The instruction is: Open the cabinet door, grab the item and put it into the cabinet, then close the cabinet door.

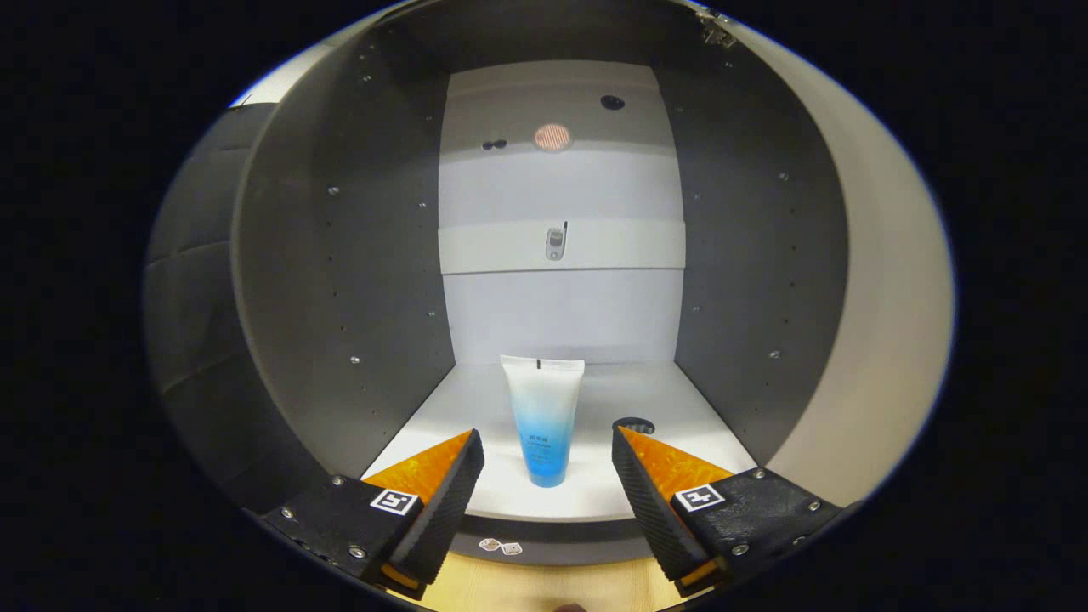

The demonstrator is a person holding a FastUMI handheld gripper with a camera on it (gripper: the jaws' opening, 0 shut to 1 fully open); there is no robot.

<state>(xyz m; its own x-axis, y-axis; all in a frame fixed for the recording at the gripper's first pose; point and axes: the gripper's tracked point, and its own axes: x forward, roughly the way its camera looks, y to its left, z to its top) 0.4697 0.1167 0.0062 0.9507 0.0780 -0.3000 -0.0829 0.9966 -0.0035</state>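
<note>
A white-to-blue tube point(543, 420) stands upright on its cap on the cabinet's white floor point(476, 399), near the front edge. My gripper point(548, 442) is open, its two fingers spread to either side of the tube without touching it. The tube sits just ahead of the fingertips, roughly centred in the gap. The cabinet point(357, 255) is open, with dark side walls and a pale back panel. Its door point(884, 323) stands swung out to the right of the opening.
A white rail with a small metal fitting point(555, 243) crosses the back panel. A round hole point(633, 423) lies in the cabinet floor right of the tube. A wooden surface point(544, 586) lies below the cabinet's front edge.
</note>
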